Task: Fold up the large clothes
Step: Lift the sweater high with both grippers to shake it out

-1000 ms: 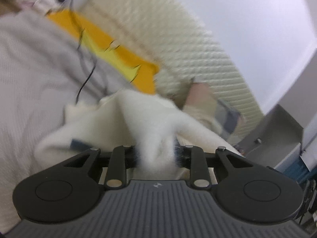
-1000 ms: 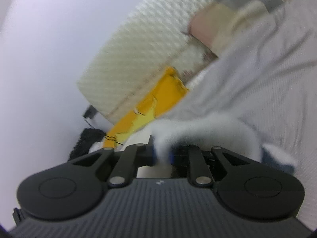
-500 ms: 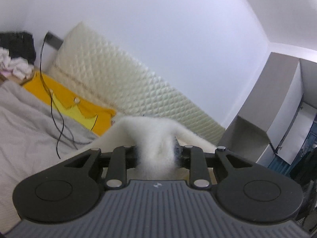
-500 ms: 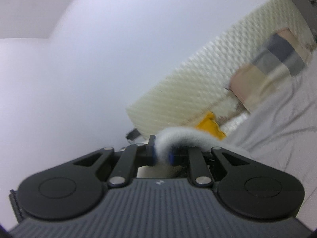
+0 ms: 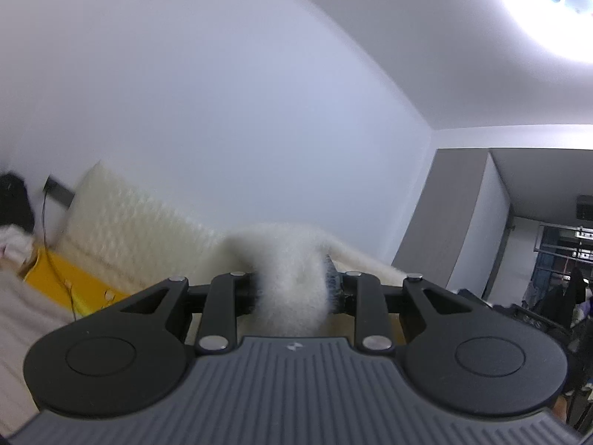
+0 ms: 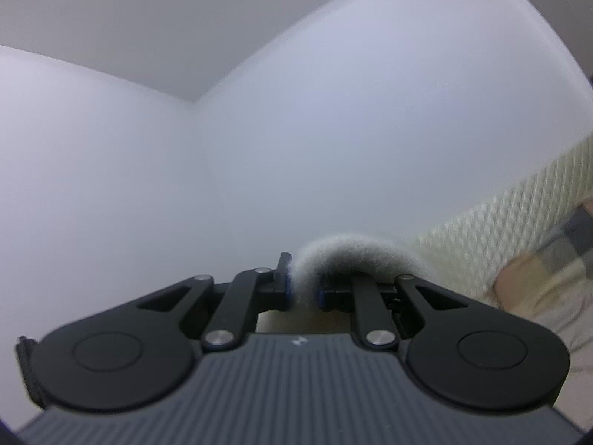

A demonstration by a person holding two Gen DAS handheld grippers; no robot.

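Observation:
A fluffy white garment [image 5: 292, 270] is bunched between the jaws of my left gripper [image 5: 294, 289], which is shut on it and held high, pointing at the wall. The cloth arches over the fingertips and trails off to the right. My right gripper [image 6: 304, 289] is likewise shut on a thick fold of the same white garment [image 6: 355, 256], which curves away to the right. Both grippers are raised well above the bed. The rest of the garment hangs below, out of sight.
A quilted cream headboard [image 5: 129, 230] runs along the white wall, with a yellow pillow [image 5: 55, 278] and grey bedsheet [image 5: 22, 315] lower left. A grey wardrobe [image 5: 456, 218] stands right. A patchwork pillow [image 6: 556, 259] lies at the right edge.
Both grippers have risen a long way from the bed, lifting the white garment with them. The bed has dropped toward the bottom of both views, and wall and ceiling fill them.

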